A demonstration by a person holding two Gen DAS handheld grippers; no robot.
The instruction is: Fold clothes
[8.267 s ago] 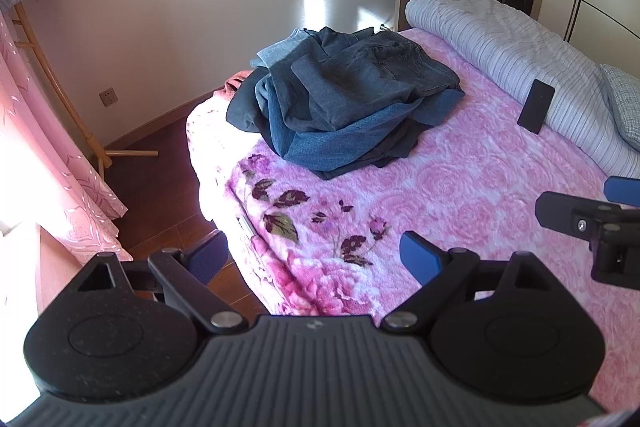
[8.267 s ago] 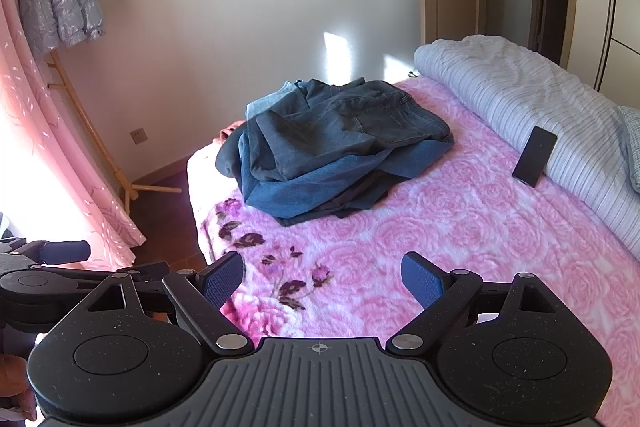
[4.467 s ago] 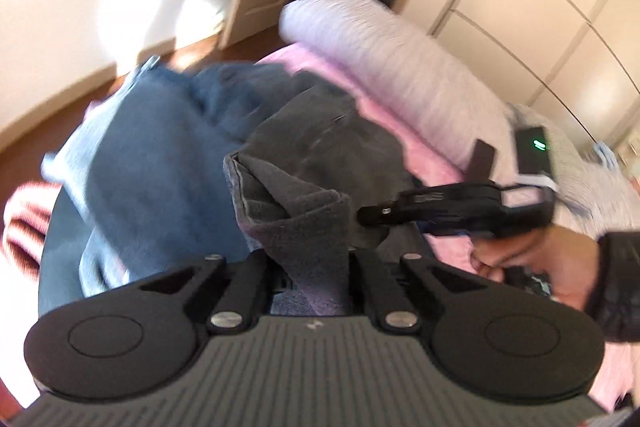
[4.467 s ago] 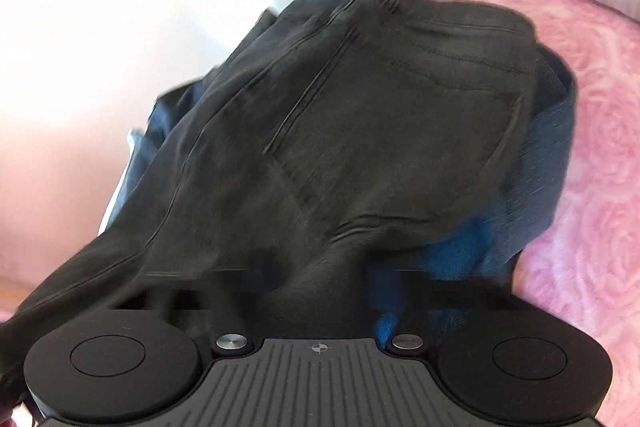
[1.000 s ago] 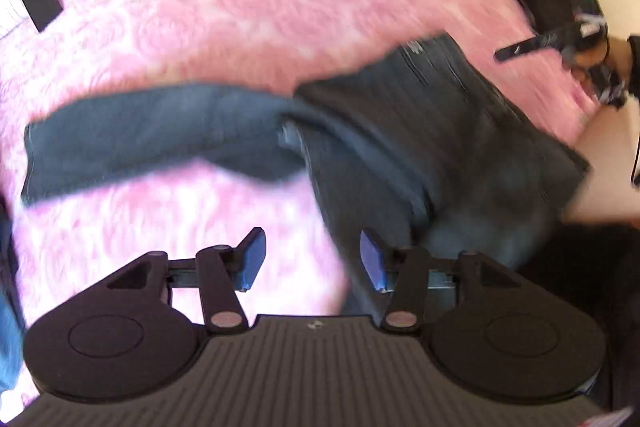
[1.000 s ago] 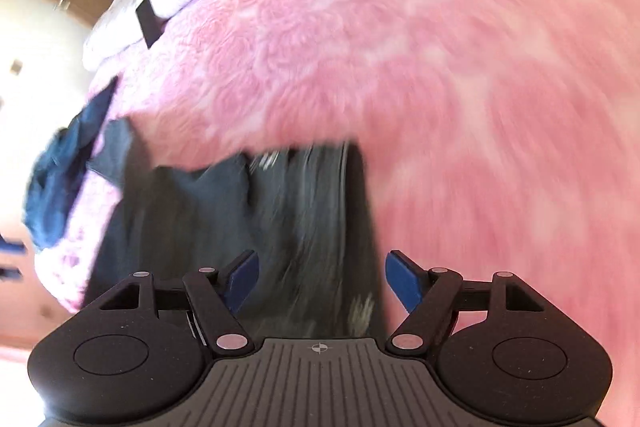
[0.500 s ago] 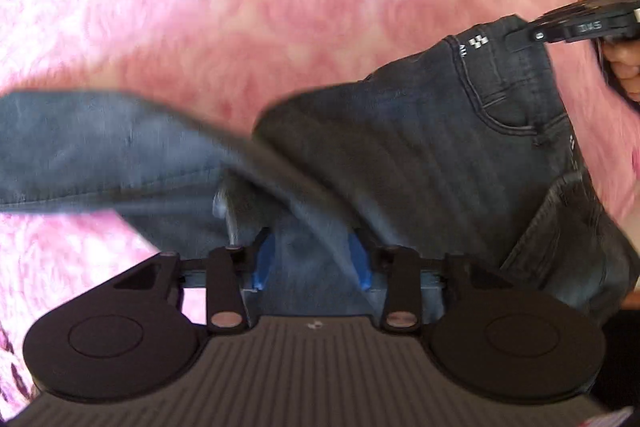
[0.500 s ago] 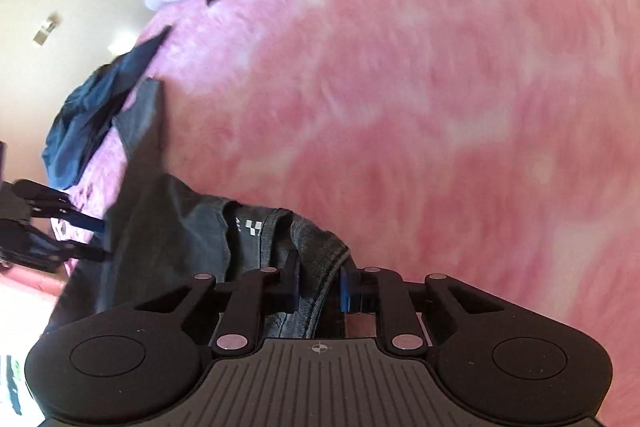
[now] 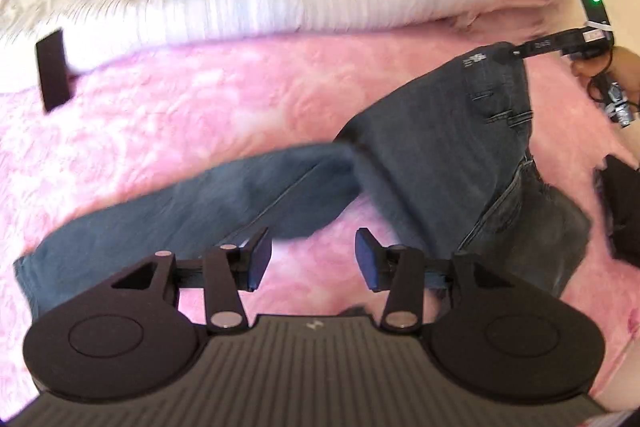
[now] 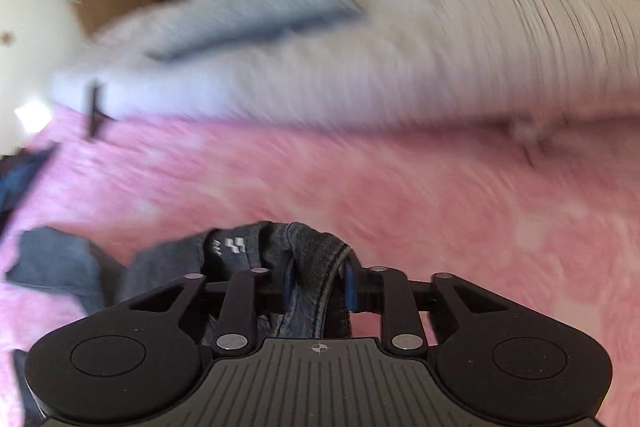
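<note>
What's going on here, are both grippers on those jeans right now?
No, only one. The right gripper is clamped on the waistband of the dark jeans and holds that end up over the pink blanket. The left gripper has just been opening; nothing is between its pads, and one trouser leg lies spread across the blanket just beyond it. No fold is made yet. A phone leans against the striped duvet.
</note>
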